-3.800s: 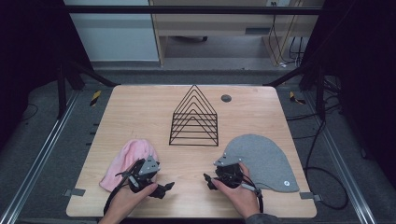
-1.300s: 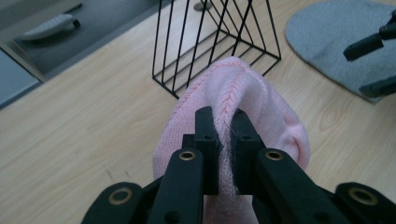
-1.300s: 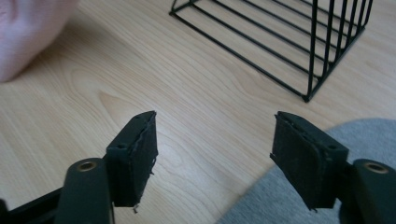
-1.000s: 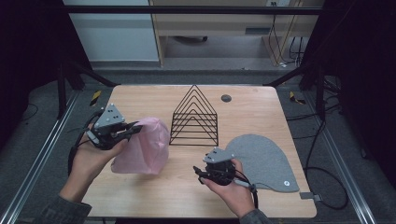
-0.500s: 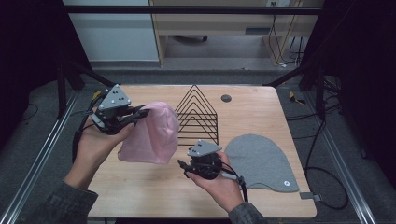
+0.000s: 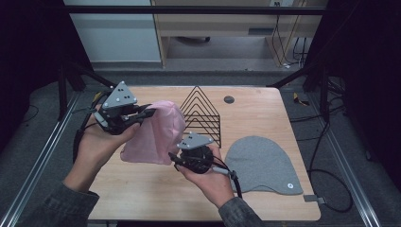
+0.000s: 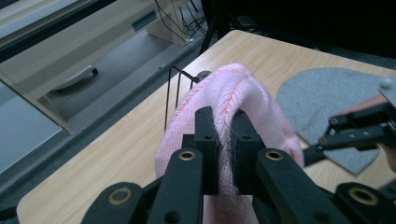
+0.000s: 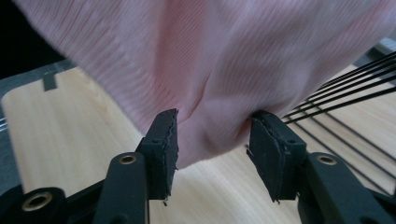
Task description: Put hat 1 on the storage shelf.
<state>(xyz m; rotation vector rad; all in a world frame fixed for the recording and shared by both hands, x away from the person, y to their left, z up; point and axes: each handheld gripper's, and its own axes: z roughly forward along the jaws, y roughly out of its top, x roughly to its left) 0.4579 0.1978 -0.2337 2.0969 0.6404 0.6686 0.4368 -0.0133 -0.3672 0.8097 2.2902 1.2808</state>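
Note:
A pink knit beanie hangs in the air over the left half of the table, held by its top edge. My left gripper is shut on that edge; in the left gripper view the pink knit is pinched between the two black jaws. My right gripper is at the beanie's lower rim, open, with the hanging pink fabric between its spread jaws. A grey beanie lies flat at the right of the table. A black wire rack of nested triangles stands behind the pink beanie.
A small dark round disc lies near the table's far edge. A cable trails off the right side. The wooden table has metal rails along both sides, and a desk stands beyond it.
My left gripper has lifted the pink beanie off the table and carried it up and rightward. My right gripper has moved left from the grey beanie to the pink beanie's lower rim.

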